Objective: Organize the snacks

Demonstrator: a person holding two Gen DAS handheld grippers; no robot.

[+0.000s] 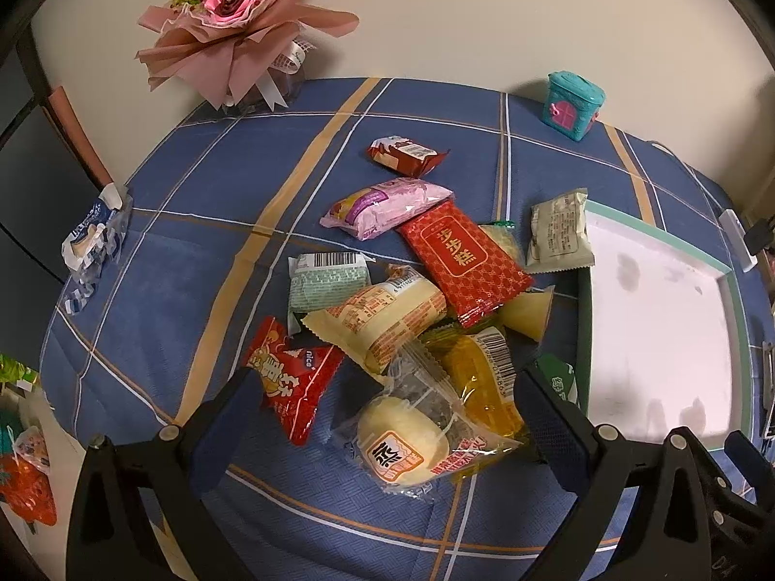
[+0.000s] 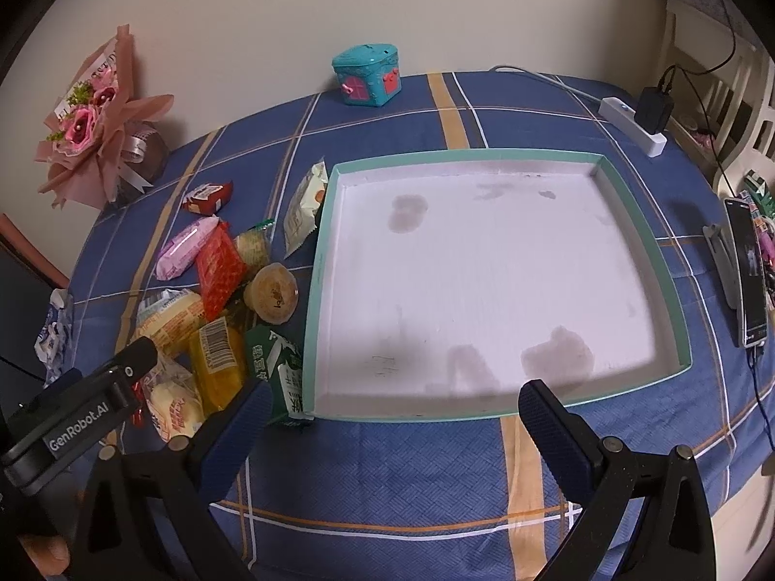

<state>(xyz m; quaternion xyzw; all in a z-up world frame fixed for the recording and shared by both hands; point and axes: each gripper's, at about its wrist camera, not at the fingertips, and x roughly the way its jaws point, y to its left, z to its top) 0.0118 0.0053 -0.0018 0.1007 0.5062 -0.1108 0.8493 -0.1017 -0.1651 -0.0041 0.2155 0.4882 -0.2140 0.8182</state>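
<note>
At the bottom of the left wrist view, the left gripper (image 1: 387, 416) has its jaws spread wide over a clear pack with a pale round cake (image 1: 411, 440). It does not pinch it. Just above lies the snack pile (image 1: 411, 300), with a red packet (image 1: 462, 259) on top, in the middle of the frame. In the right wrist view, the right gripper (image 2: 395, 411) is spread wide too, holding nothing. Past it sits the big tray (image 2: 644, 247), with nothing inside. At the top stands a teal toy box (image 2: 368, 75).
</note>
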